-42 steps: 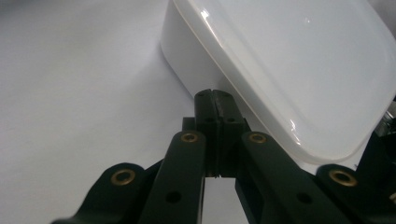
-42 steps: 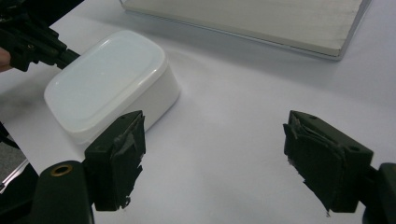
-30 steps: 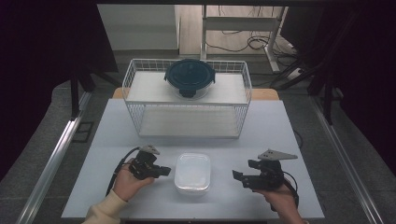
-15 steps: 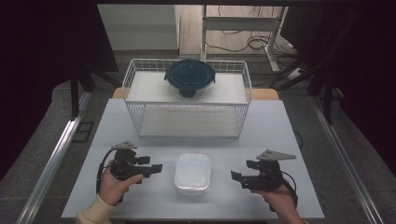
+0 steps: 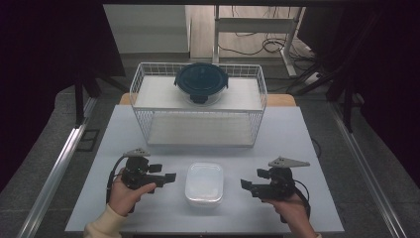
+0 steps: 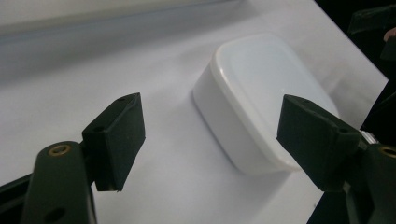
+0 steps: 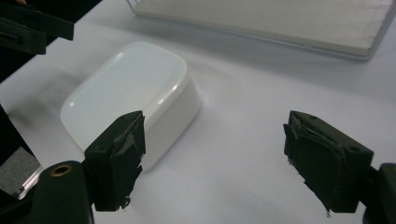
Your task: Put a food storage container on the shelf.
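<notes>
Your left gripper [image 5: 168, 177] has just been opening its jaws, which now gape wide with nothing between them, beside the white rounded rectangular lidded plastic box [image 5: 204, 183] on the pale table [image 5: 297, 129]. Your right gripper [image 5: 245, 184] also stands wide open and empty, on the box's other side.

Both grippers are black, the left gripper [image 5: 171, 177] and right gripper [image 5: 244, 184] each topped by a grey three-cornered plate and trailing a black cable. Brass-coloured rivets show at the jaw bases. A cream sleeve [image 5: 101, 225] at lower left.
</notes>
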Tool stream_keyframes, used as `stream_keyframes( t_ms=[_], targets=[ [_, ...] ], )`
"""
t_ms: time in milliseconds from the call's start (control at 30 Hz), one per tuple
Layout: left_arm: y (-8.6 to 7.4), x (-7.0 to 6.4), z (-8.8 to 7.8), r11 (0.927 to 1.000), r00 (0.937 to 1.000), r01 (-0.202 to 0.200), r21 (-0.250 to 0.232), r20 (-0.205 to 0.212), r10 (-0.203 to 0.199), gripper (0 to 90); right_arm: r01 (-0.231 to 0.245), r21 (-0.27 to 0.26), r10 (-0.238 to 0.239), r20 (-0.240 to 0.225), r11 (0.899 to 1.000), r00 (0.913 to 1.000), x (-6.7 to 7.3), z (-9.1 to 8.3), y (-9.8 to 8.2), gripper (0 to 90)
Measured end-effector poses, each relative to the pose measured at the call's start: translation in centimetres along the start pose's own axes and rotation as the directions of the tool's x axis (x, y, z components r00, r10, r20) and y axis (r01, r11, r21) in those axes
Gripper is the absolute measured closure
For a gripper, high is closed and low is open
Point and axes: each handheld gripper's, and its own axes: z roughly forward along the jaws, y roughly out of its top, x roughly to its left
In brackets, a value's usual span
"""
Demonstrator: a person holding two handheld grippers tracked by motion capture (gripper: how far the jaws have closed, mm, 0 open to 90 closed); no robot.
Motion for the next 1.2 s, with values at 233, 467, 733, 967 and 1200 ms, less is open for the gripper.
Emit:
stream_keyframes(
  t_ms=[233,467,733,967,1200],
  targets=[
    [0.8,-0.1,0.7,0.9999,0.9999,0.013,0.005,0.008,-0.013,24.5,-0.006,0.0,0.006,-0.003,1.0,1.0,1.0,0.6,1.2,21.2],
    [1.5,-0.4,0.3,0.9986,0.9989,0.046,-0.029,0.013,-0.045,28.2,-0.002,0.024,0.002,0.006,1.0,1.0,1.7,2.6,2.4,23.3],
    [1.1,-0.3,1.8,0.9968,0.994,0.079,0.01,0.075,-0.08,29.3,-0.056,0.043,0.058,-0.038,0.997,0.9976,1.9,4.6,1.8,25.1],
    [0.5,0.1,3.8,0.9902,0.9807,0.121,0.07,0.146,-0.13,33.8,-0.12,0.1,0.129,-0.093,0.988,0.9873,2.1,6.2,0.4,30.3],
    [-0.1,0.8,5.2,0.9796,0.9652,0.16,0.121,0.188,-0.181,40.6,-0.203,0.119,0.218,-0.13,0.972,0.9673,1.8,7.3,-0.3,35.9]
  ],
)
